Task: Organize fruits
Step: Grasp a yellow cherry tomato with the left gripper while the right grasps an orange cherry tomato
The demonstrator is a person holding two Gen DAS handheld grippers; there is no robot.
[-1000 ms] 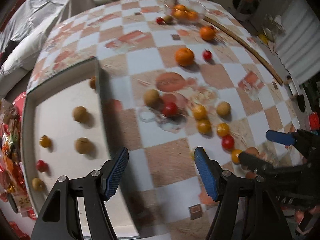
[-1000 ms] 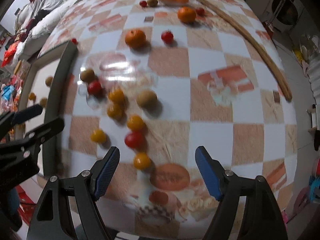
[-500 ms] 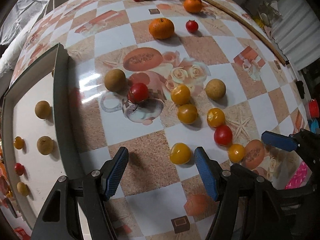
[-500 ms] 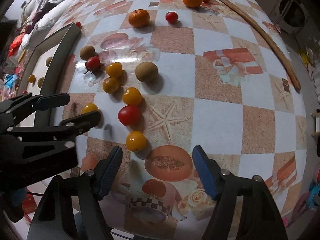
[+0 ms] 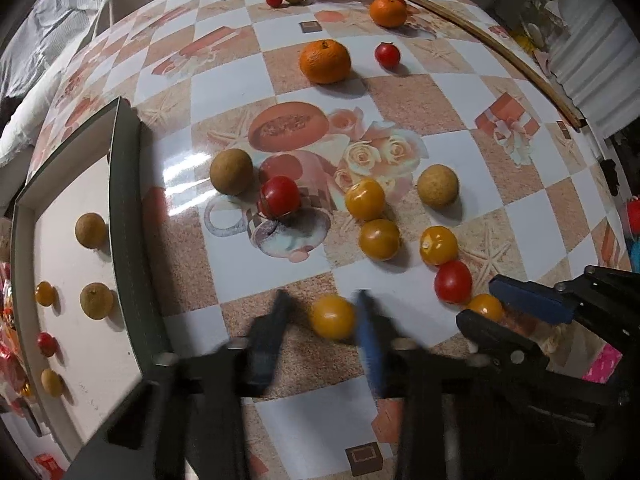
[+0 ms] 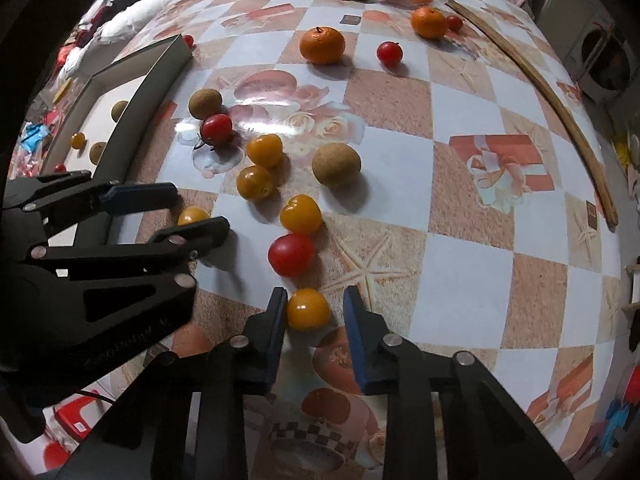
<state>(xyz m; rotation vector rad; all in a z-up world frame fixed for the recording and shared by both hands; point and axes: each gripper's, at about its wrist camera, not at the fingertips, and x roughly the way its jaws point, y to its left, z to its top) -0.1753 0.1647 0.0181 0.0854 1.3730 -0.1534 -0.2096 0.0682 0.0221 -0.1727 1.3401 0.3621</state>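
Because each yellow tomato is light, smooth, round and easily bruised, both part-open grippers, left straddling one and right another on the desk, should squeeze gently across its widest middle.

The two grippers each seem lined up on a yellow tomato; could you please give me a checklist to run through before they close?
1. Left gripper straddles its yellow tomato: ok.
2. Right gripper straddles the other yellow tomato: ok.
3. Contact on both sides: not ok, a gap shows at the right finger; left view blurred, cannot tell.
4. Red tomato outside the right gripper: ok.
5. Tray has bare floor: ok.
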